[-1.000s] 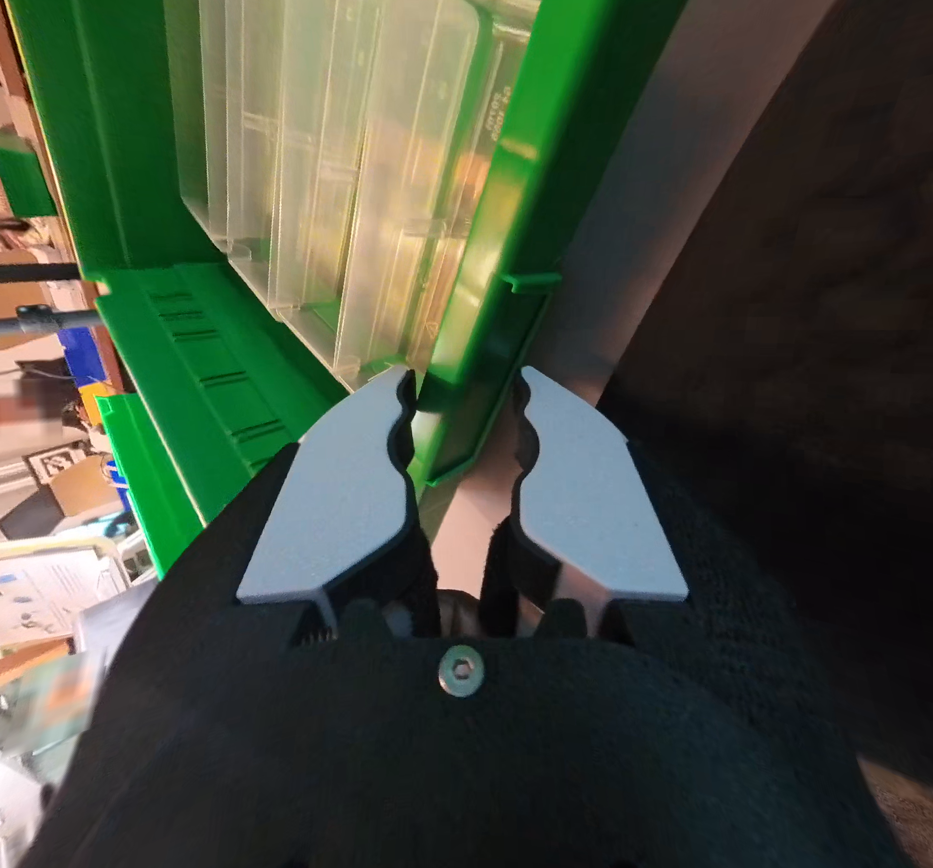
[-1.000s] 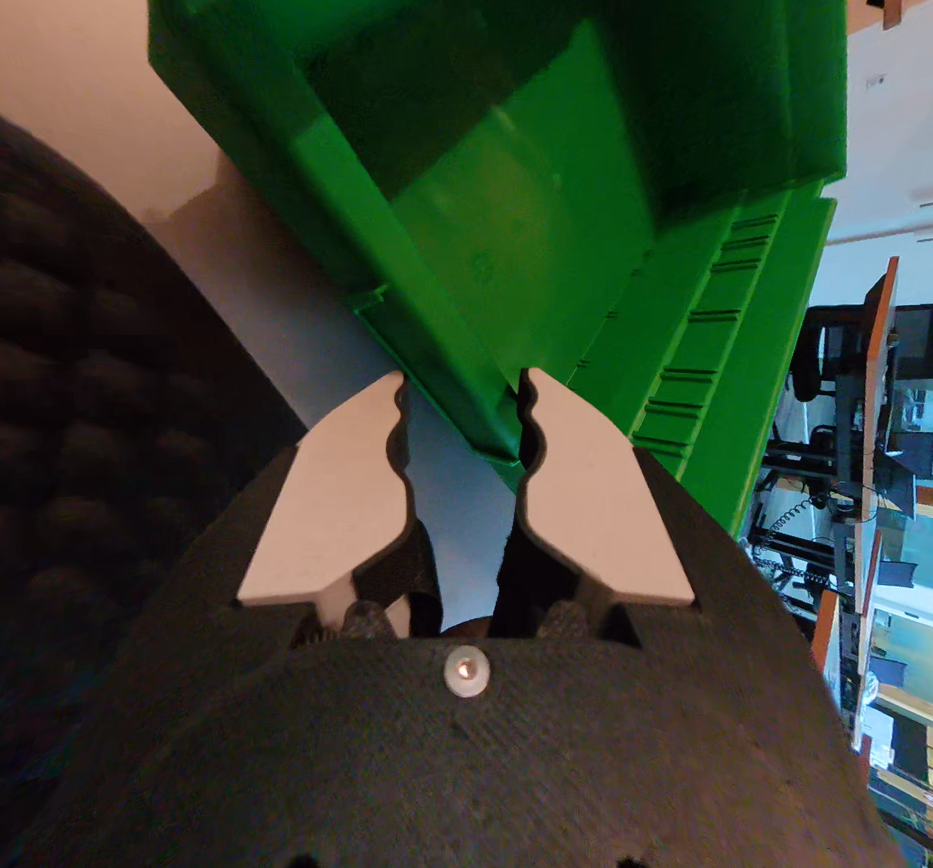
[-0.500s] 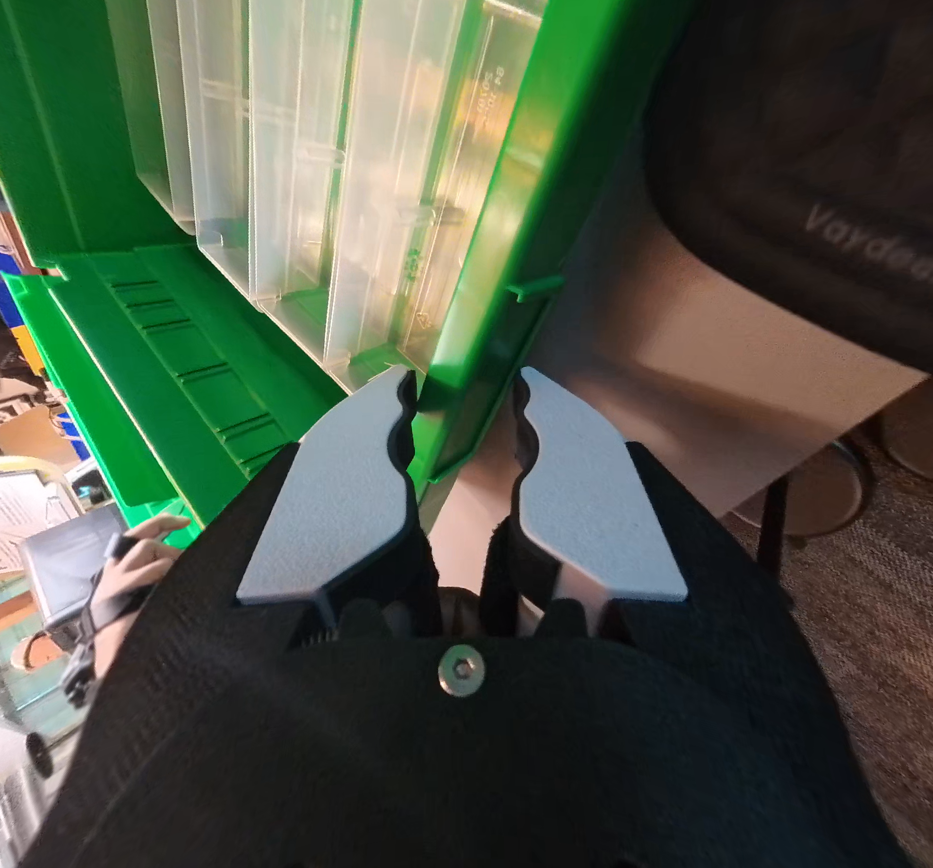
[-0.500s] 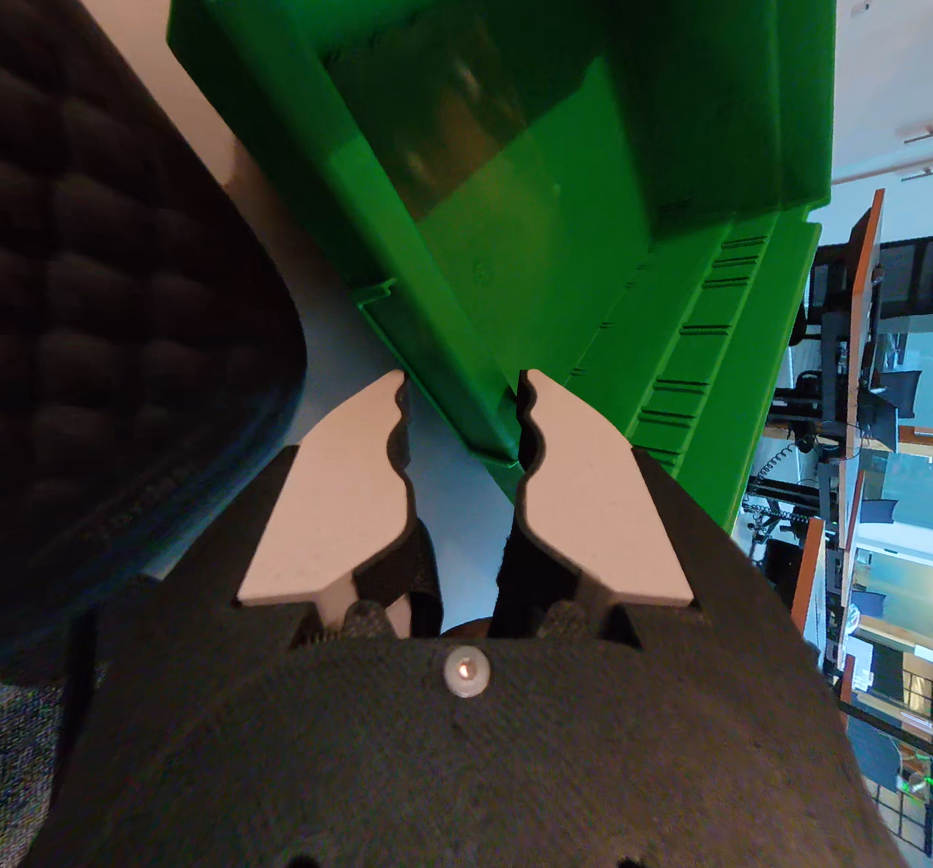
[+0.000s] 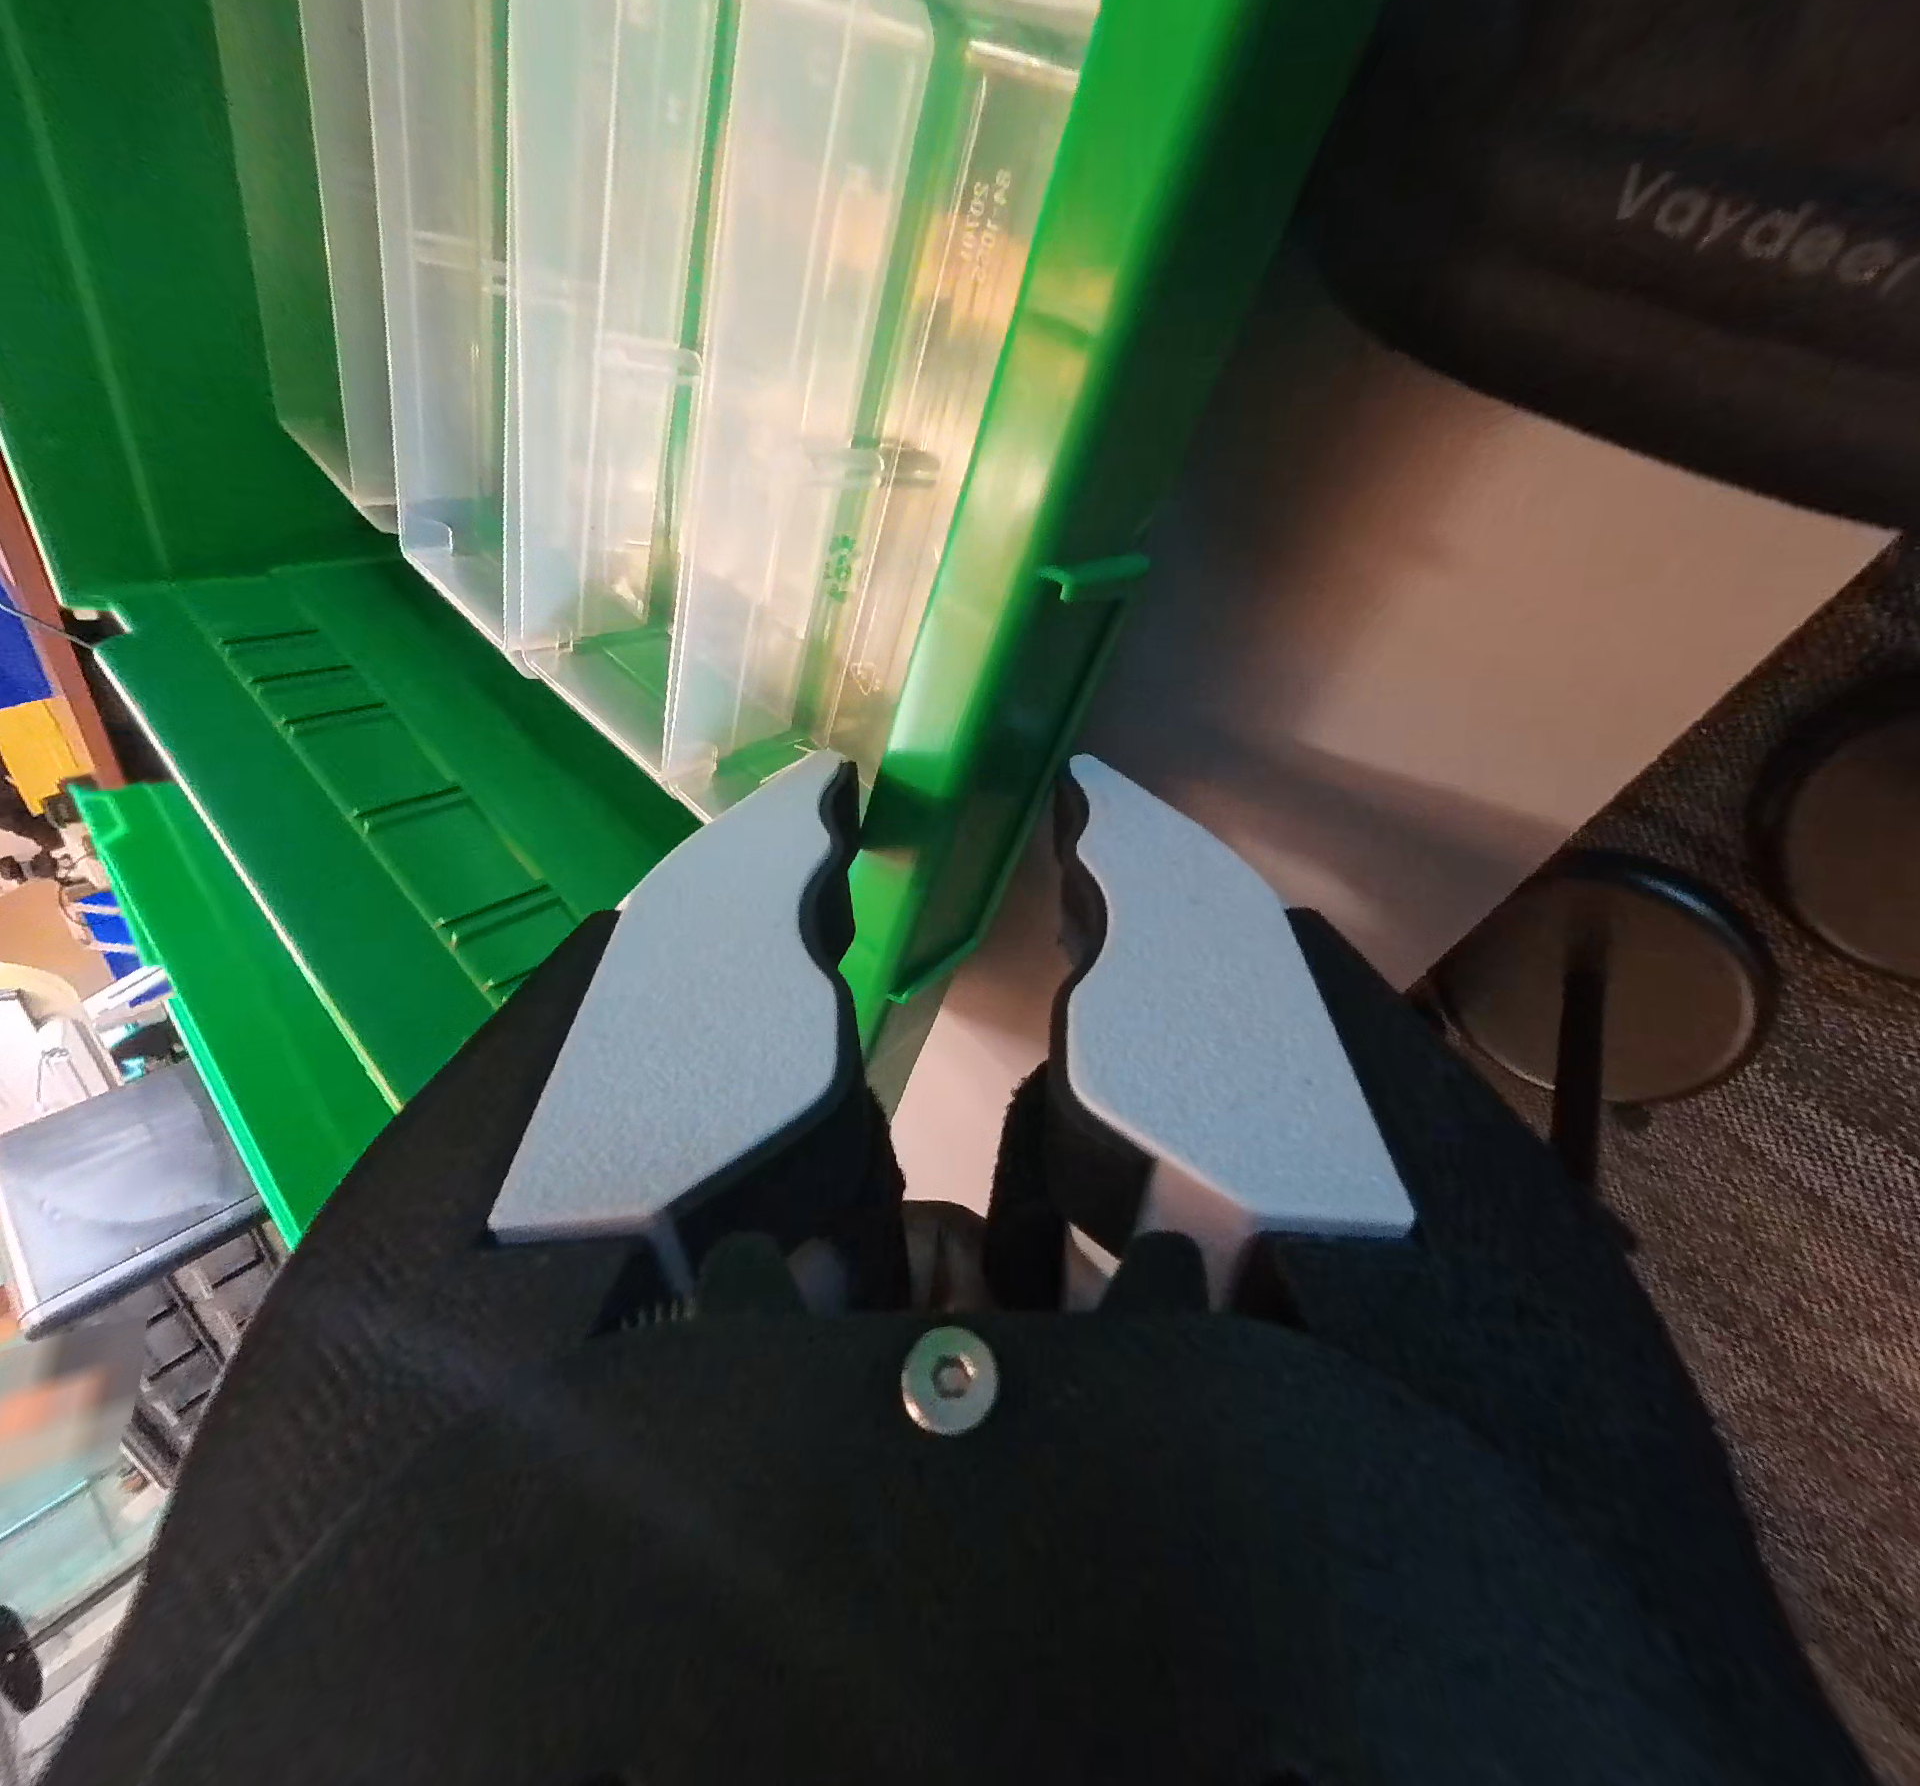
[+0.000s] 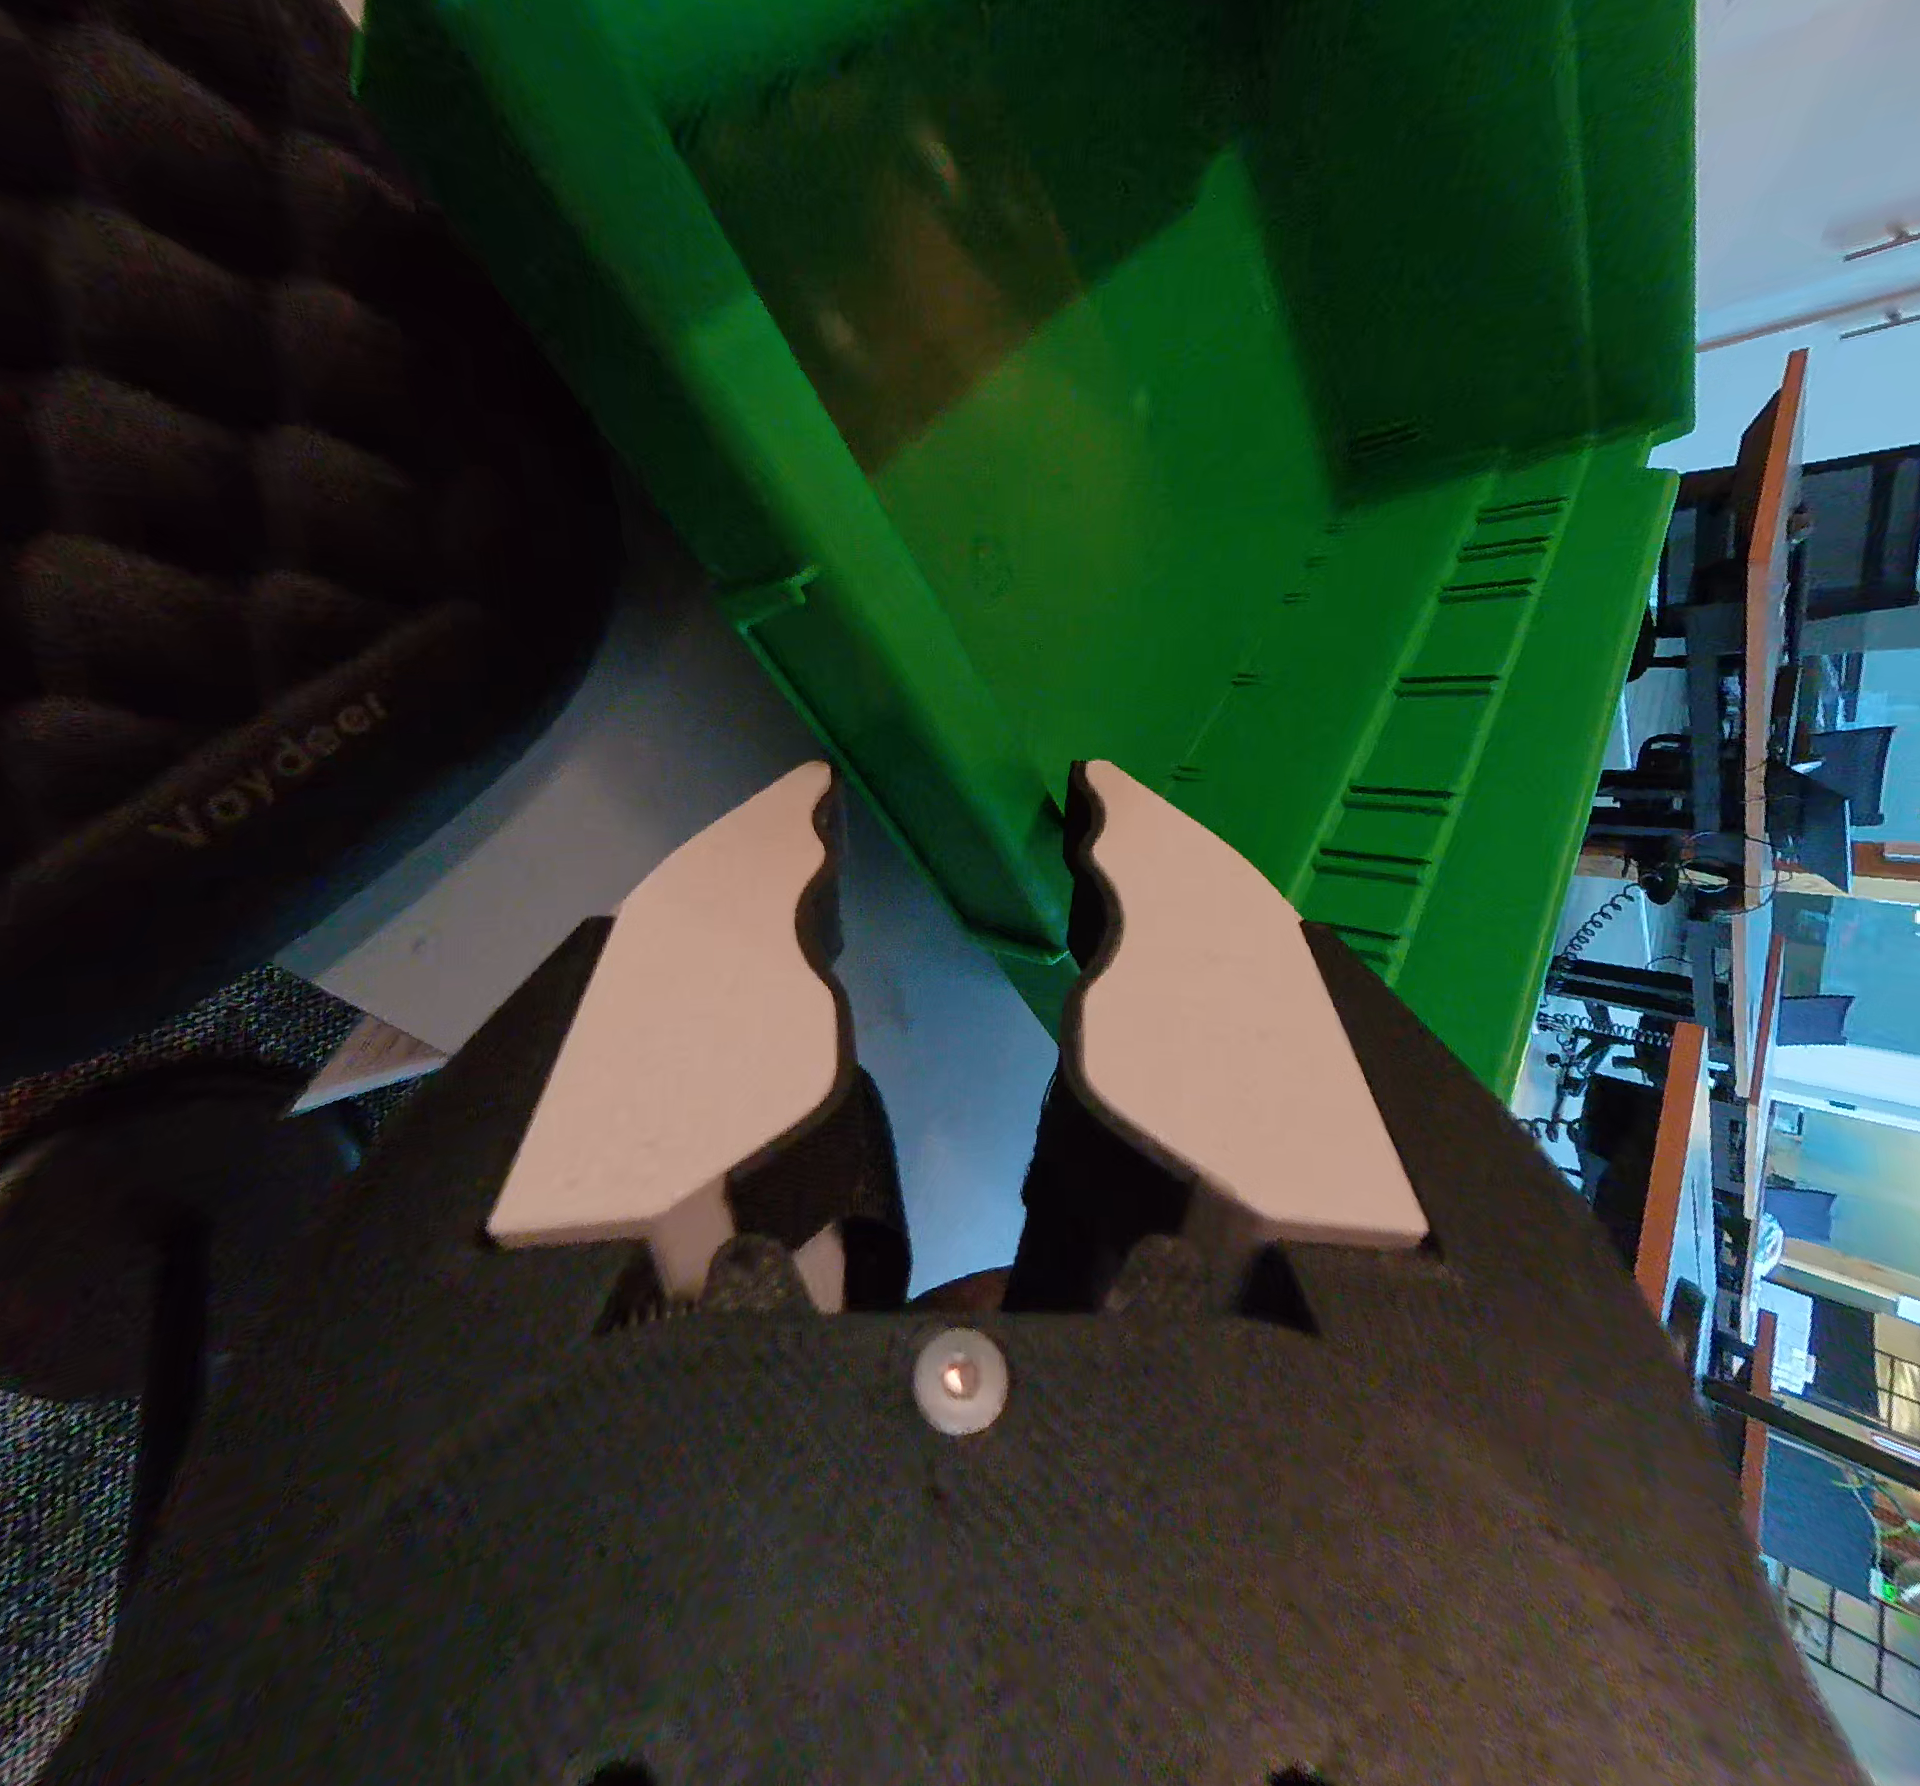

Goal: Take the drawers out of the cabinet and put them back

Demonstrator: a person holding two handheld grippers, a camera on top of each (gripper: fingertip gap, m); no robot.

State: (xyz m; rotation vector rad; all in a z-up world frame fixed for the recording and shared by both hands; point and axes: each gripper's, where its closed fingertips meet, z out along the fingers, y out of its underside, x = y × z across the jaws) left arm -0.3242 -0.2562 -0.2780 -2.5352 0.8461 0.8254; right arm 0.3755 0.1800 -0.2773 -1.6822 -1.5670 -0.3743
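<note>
Green cabinet (image 5: 1049, 448) tilted, long axis diagonal; clear drawers (image 5: 790, 334) inside.

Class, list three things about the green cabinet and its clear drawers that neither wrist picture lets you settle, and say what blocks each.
- Left wrist view: the clear drawers run off the top edge, so their number is unknown.
- Left wrist view: whether the left tool presses both sides of the green cabinet wall; a gap shows by one finger.
- Right wrist view: the drawers; the cabinet's solid side hides them beyond the right tool.
</note>
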